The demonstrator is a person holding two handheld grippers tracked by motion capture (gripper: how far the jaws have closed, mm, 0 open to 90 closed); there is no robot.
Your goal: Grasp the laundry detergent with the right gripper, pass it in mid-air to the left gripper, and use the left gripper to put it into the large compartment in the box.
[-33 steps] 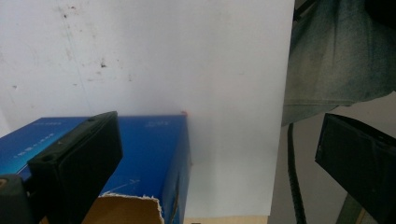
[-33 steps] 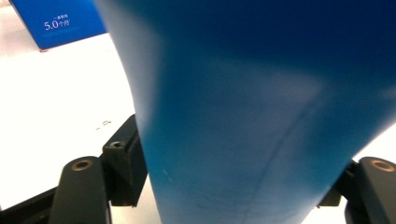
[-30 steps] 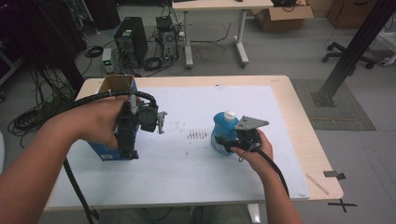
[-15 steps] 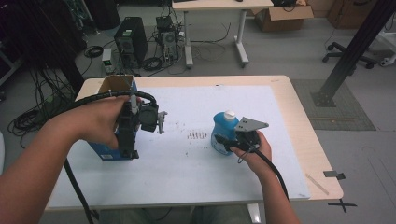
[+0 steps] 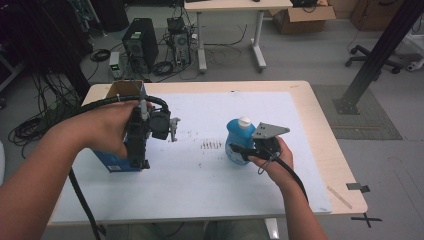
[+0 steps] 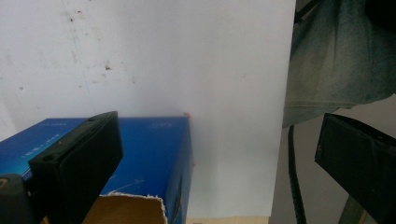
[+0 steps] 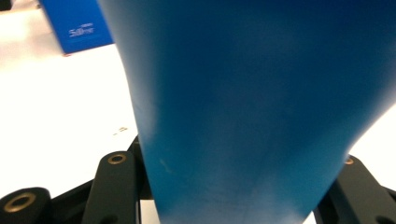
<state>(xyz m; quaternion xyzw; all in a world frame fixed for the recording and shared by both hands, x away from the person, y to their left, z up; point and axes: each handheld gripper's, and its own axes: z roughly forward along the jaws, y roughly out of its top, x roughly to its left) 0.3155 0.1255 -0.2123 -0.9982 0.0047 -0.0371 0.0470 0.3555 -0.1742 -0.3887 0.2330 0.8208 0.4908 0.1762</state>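
Note:
A blue bottle (image 5: 239, 139) with a white cap stands upright on the white mat, right of centre. My right gripper (image 5: 238, 150) reaches it from the near right and is shut on its lower body; the jaws have just been closing, with the bottle (image 7: 261, 93) between them. A blue box (image 5: 112, 159) with an open cardboard top stands at the left. My left gripper (image 5: 138, 161) points down beside the box's right side, its jaws wide open. In the left gripper view the box (image 6: 154, 140) lies under the left jaw, and my left gripper (image 6: 219, 154) has bare mat between its jaws.
A white mat (image 5: 225, 195) covers most of the wooden table (image 5: 320, 125). Small dark marks (image 5: 212, 145) dot the mat's middle. The blue box (image 7: 77, 23) shows far off behind the bottle. A trouser leg (image 6: 336, 60) lies past the near table edge. A computer tower (image 5: 137, 42) stands on the floor beyond.

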